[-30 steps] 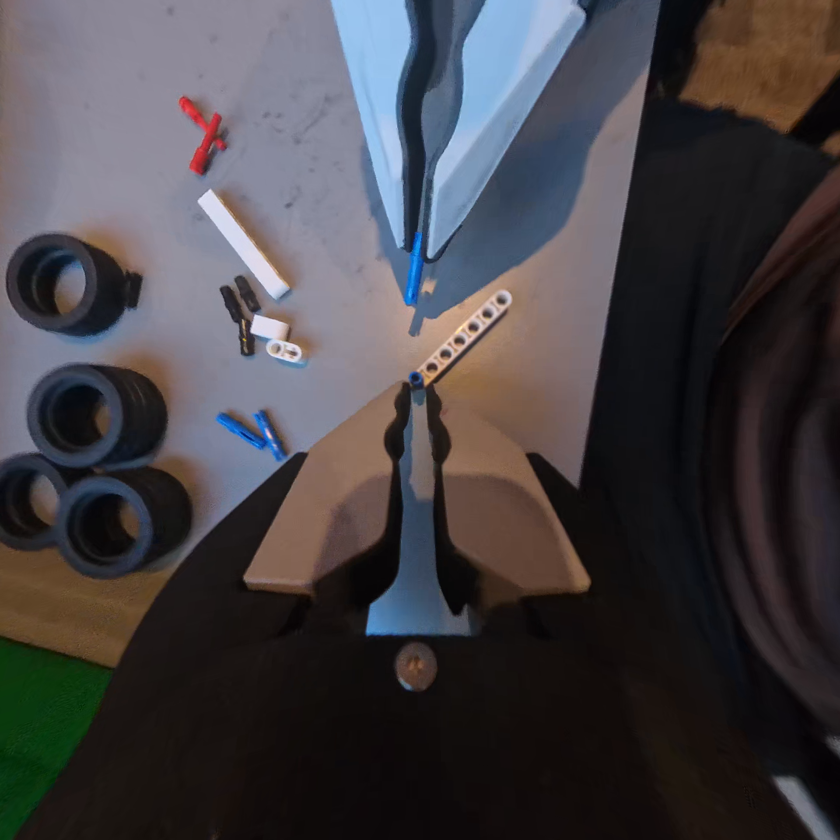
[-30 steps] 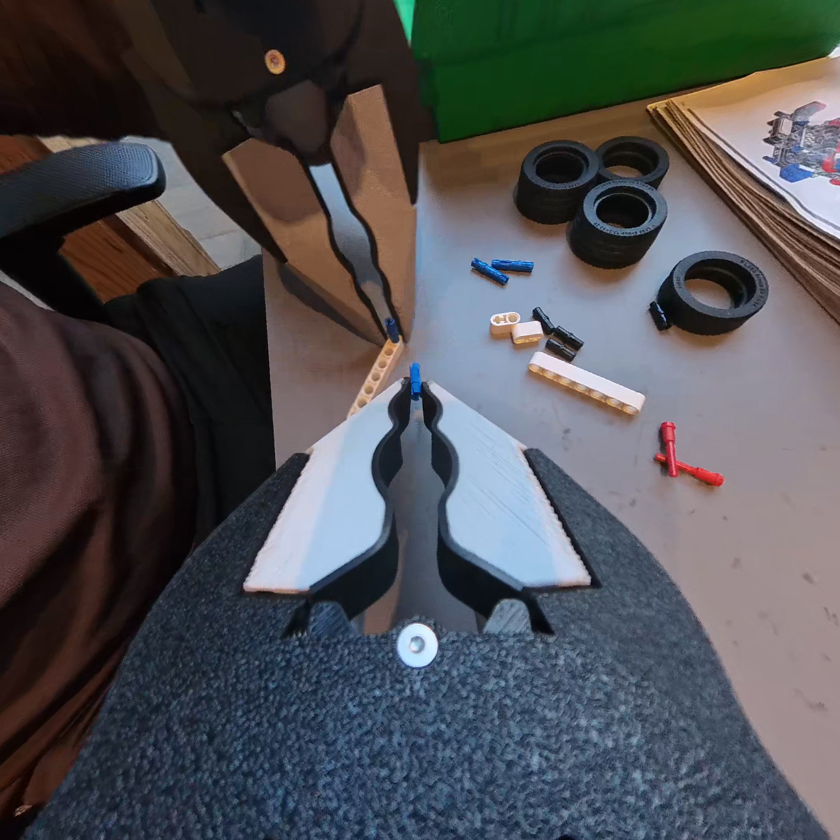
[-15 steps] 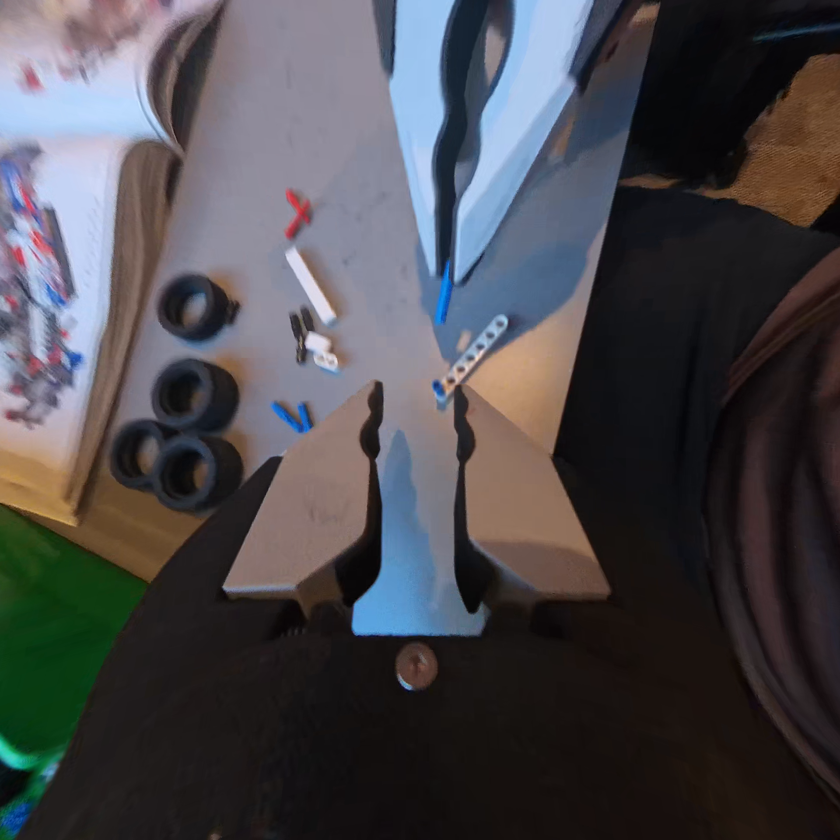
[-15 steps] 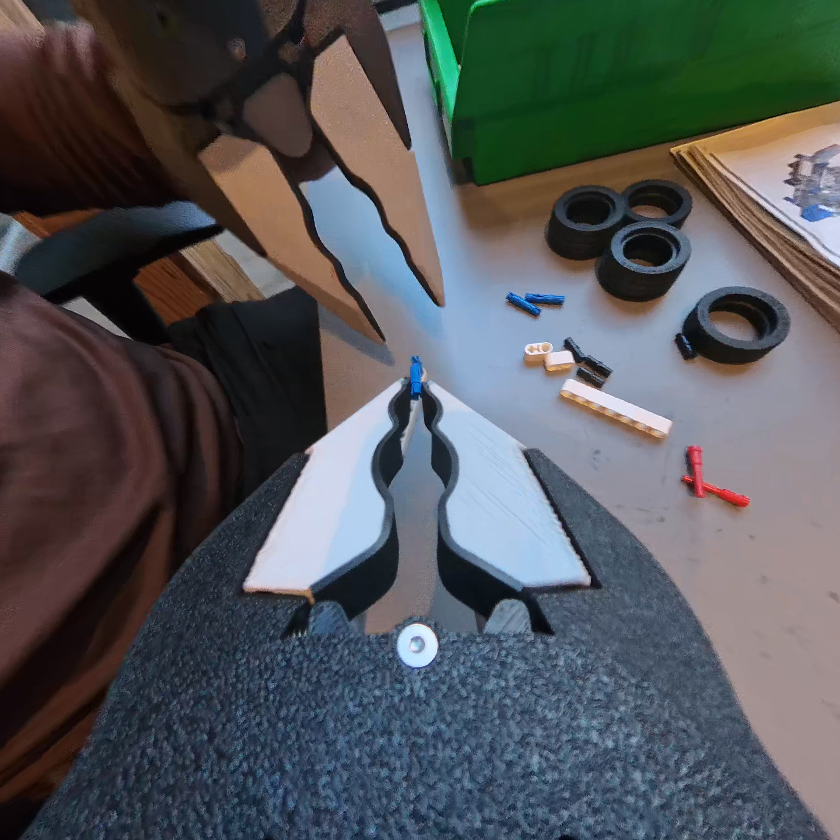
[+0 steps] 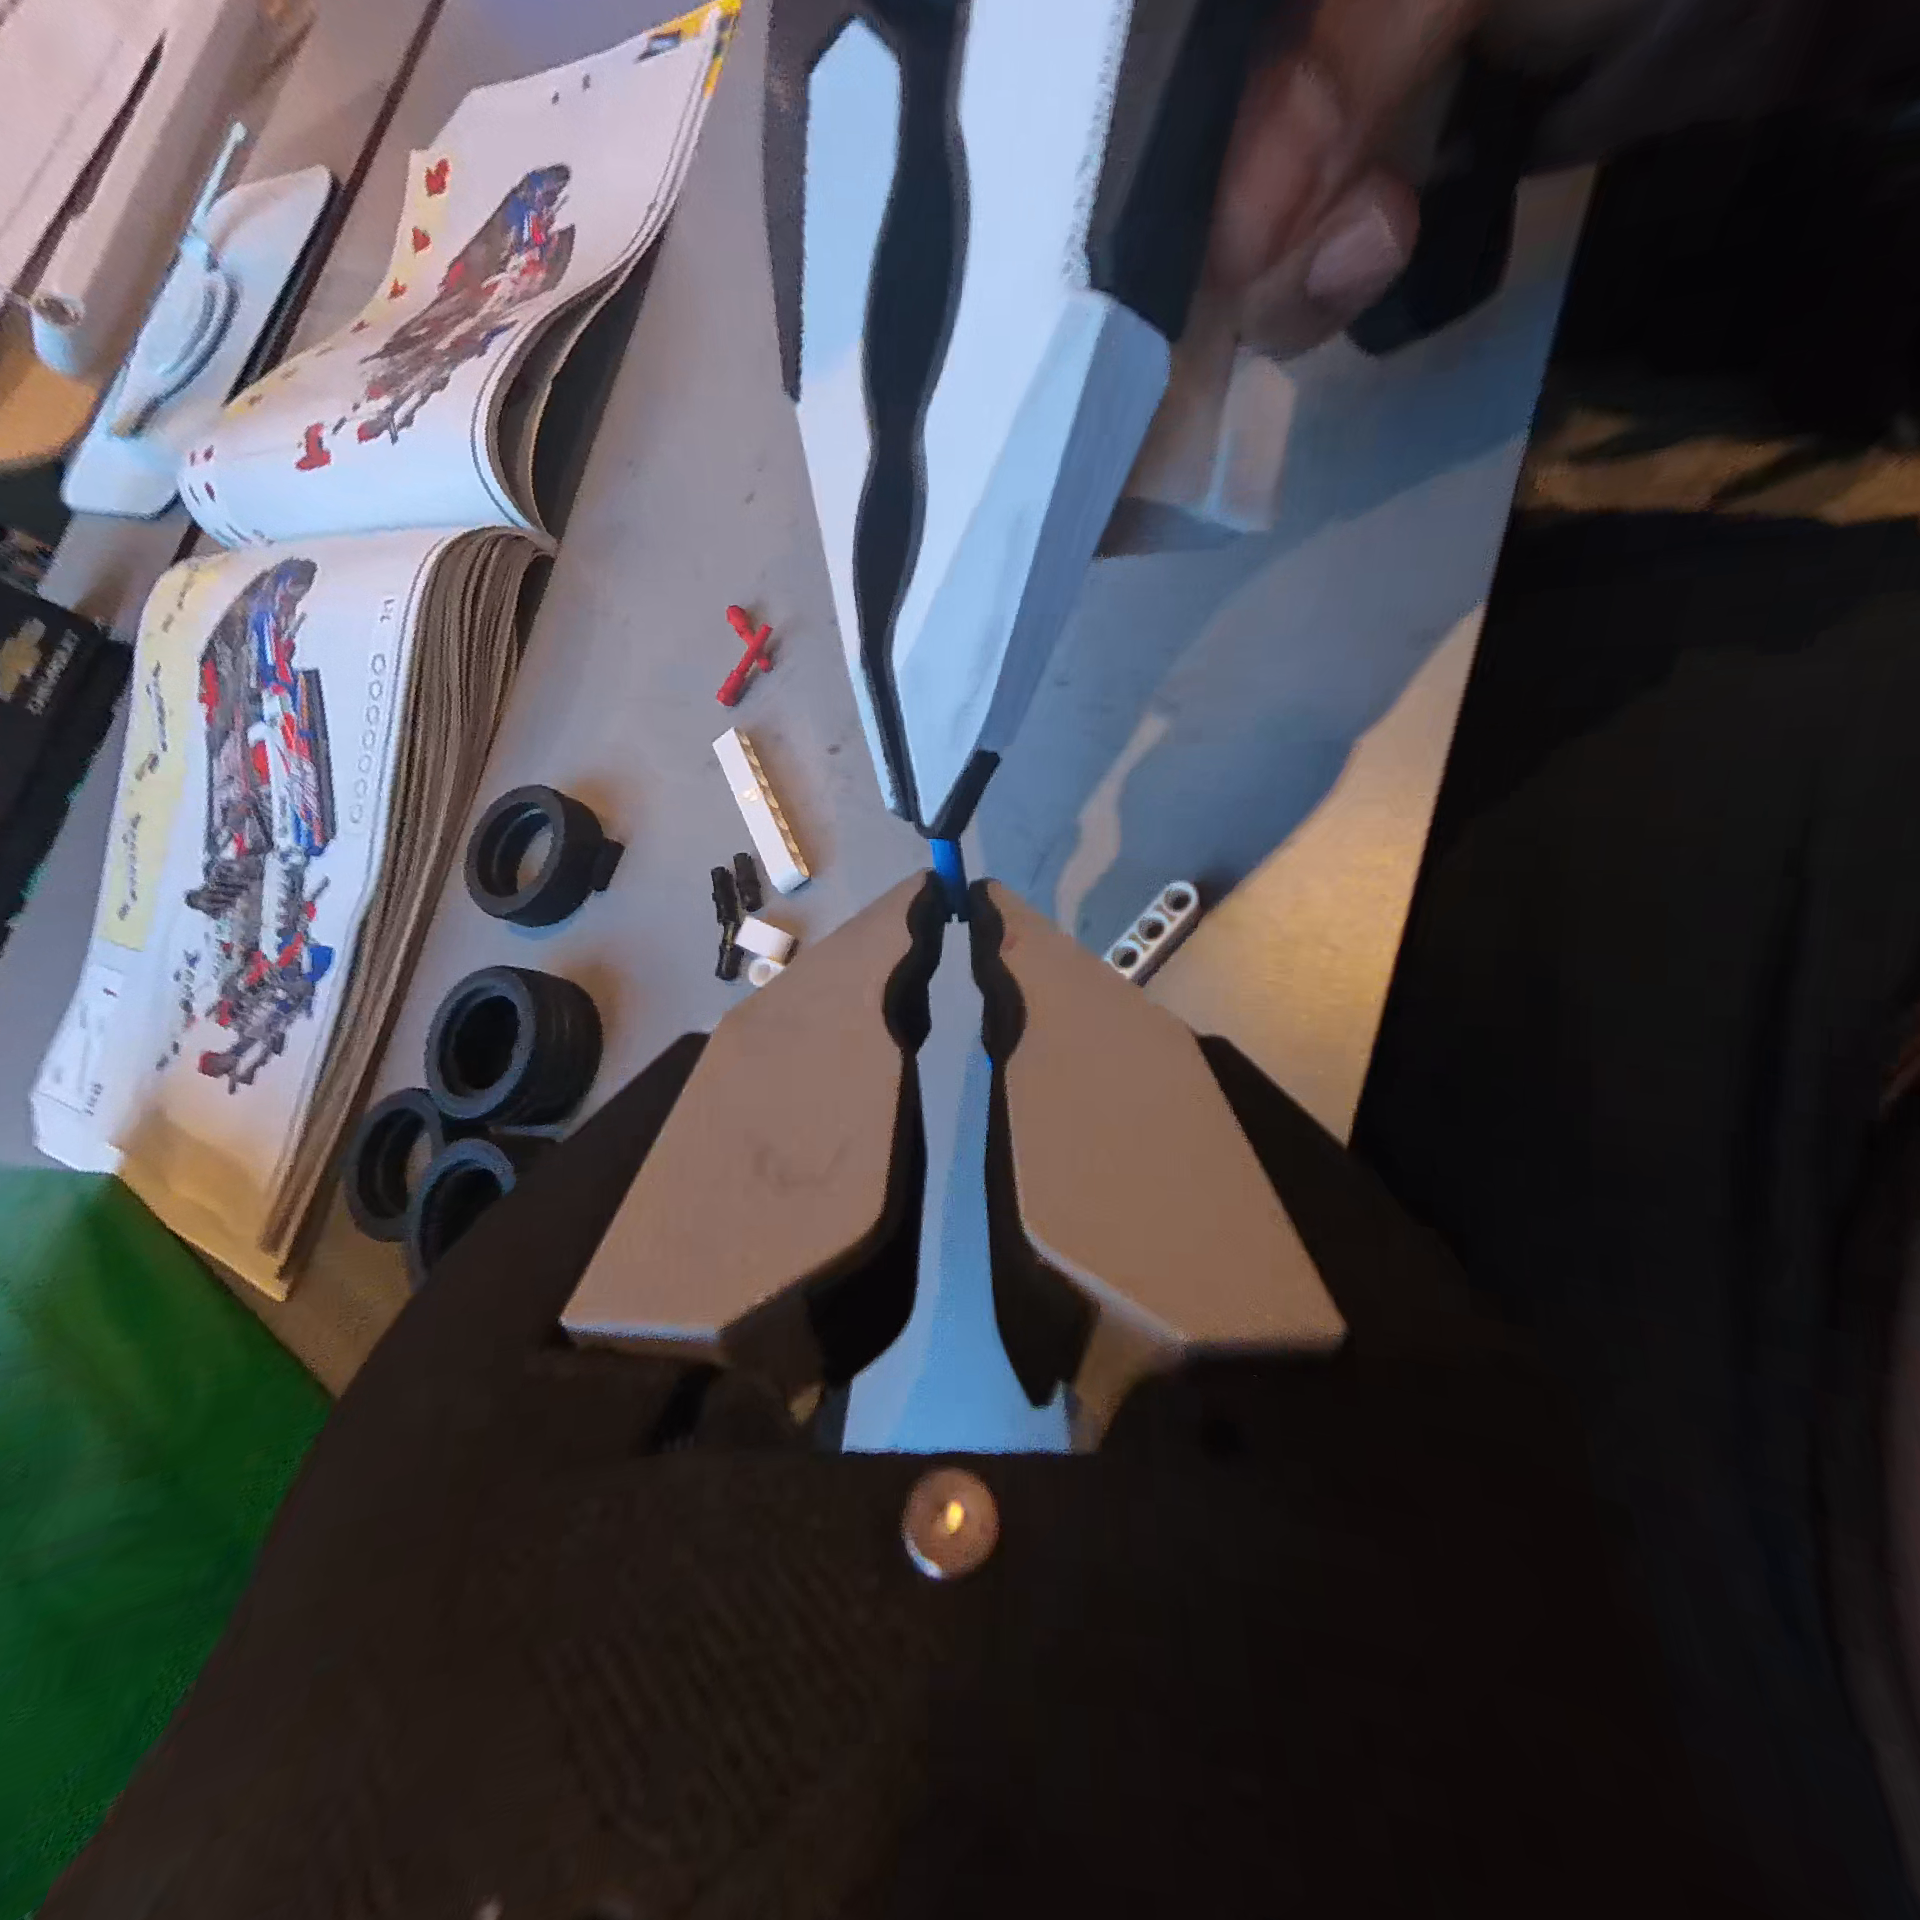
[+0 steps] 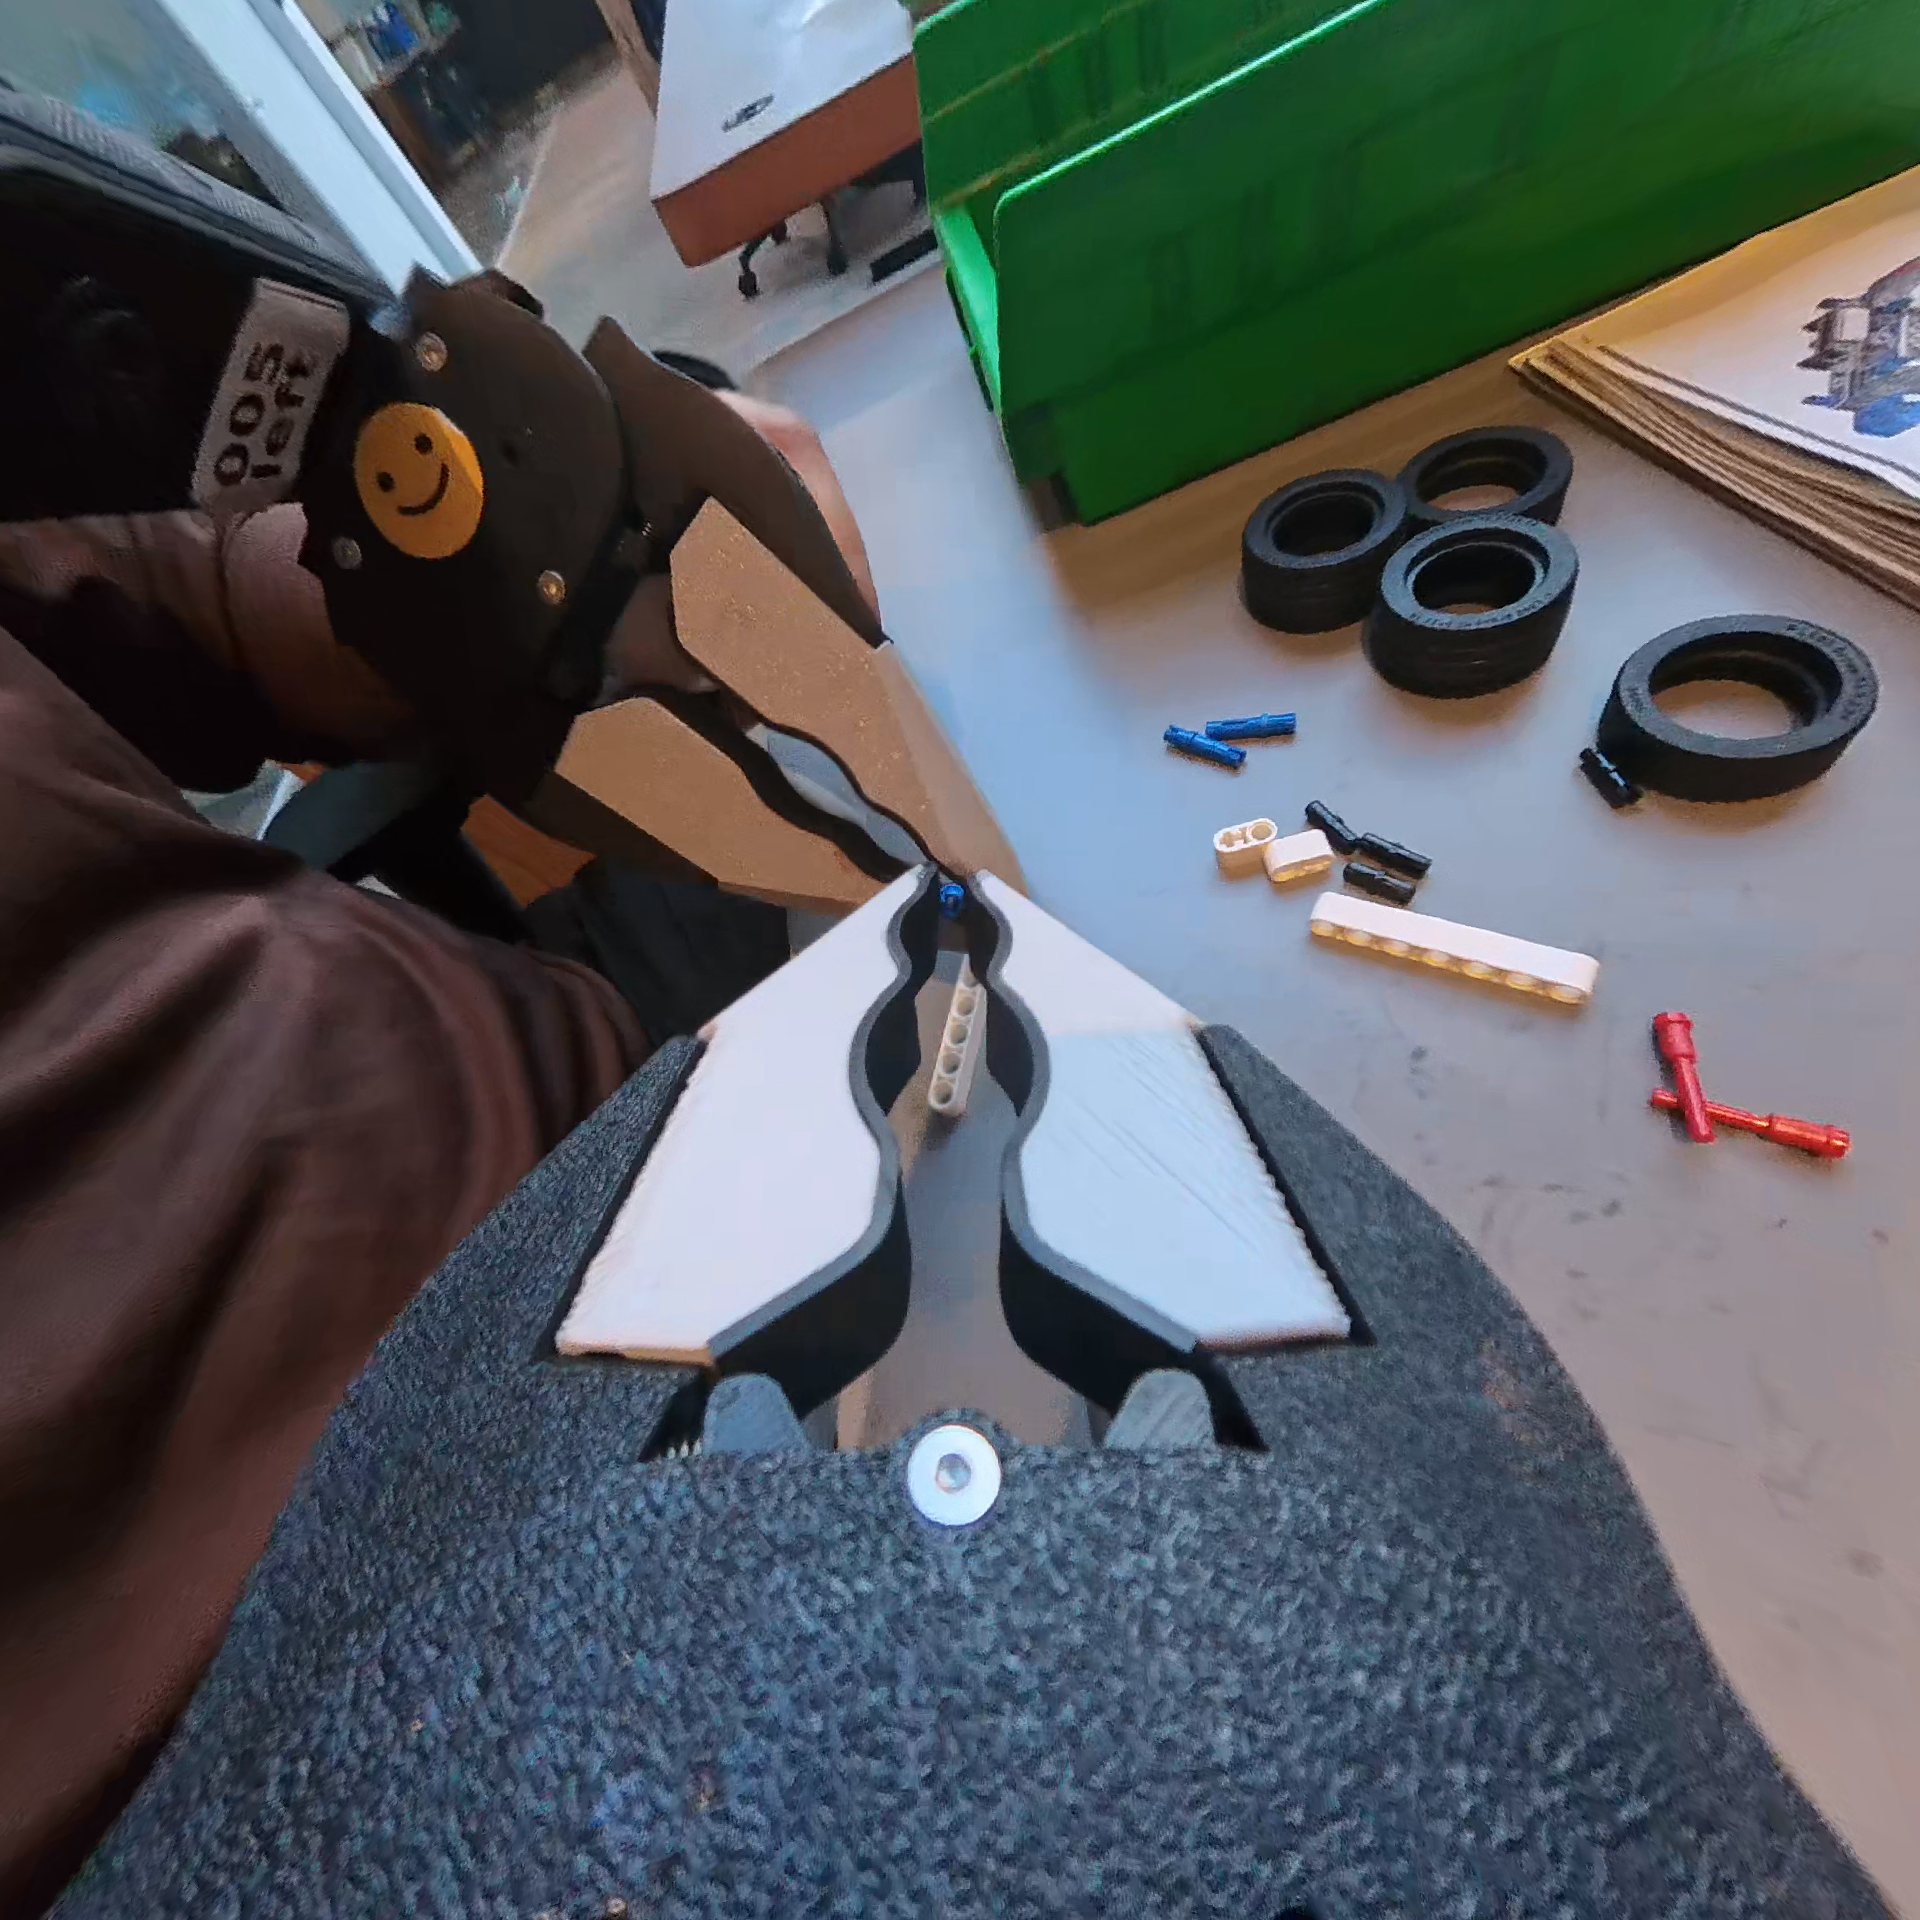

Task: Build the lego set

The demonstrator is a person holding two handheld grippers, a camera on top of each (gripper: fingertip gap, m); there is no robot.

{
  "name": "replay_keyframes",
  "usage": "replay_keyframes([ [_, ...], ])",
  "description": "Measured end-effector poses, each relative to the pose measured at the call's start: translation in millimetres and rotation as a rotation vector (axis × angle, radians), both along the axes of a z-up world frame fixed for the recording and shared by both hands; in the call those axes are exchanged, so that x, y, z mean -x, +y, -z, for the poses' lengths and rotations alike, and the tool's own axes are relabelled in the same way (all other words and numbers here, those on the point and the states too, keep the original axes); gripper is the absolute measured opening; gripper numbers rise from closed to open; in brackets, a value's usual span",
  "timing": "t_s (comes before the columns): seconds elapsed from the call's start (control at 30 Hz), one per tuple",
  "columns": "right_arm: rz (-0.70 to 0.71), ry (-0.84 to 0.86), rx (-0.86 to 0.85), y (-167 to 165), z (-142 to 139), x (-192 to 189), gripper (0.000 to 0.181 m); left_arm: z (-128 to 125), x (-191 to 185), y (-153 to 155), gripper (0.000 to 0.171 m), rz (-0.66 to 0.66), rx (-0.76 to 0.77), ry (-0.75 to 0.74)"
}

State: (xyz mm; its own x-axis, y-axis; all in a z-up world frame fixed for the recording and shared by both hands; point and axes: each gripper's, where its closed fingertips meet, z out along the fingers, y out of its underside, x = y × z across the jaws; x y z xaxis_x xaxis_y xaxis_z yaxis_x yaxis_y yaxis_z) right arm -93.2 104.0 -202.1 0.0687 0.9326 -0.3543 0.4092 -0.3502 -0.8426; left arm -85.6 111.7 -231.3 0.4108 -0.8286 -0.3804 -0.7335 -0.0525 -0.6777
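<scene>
A short blue pin [image 5: 948,871] is held between both grippers above the grey table. My left gripper [image 5: 954,902], with tan fingers, is shut on its near end. My right gripper [image 6: 950,891], with white fingers, is shut on the other end, so the pin [image 6: 948,896] shows end-on there. The two gripper tips almost touch. The right gripper [image 5: 935,816] comes down from the top of the left wrist view. A thin white beam with holes [image 5: 1153,928] lies on the table below, and it also shows between the right fingers [image 6: 958,1044].
On the table lie three black tyres [image 6: 1455,582], a single tyre [image 6: 1735,717], two blue pins [image 6: 1231,732], black pins [image 6: 1371,852], small white connectors [image 6: 1273,847], a long white beam [image 6: 1455,948] and red pins [image 6: 1745,1101]. An open booklet [image 5: 312,831] and green bins [image 6: 1351,260] stand beyond. My left and right fingertips are right by each other.
My left gripper let go of the thin white beam, opened and lifted. It has now closed on the free end of the blue pin that my right gripper holds. The beam stays on the table.
</scene>
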Motion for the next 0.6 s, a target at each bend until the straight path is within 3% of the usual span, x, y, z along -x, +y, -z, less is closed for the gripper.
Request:
replay_keyframes([
  [0.37,0.011,0.049,0.041,0.8,-7.9,6.9,0.004,-8.8,5.6,-0.3,0.002,-0.102,0.021,-0.066],
  [0.6,-0.001,0.088,-0.057,-6.4,-22.1,7.0,0.004,-19.6,-1.8,-8.9,0.001,-0.135,0.199,-0.267],
])
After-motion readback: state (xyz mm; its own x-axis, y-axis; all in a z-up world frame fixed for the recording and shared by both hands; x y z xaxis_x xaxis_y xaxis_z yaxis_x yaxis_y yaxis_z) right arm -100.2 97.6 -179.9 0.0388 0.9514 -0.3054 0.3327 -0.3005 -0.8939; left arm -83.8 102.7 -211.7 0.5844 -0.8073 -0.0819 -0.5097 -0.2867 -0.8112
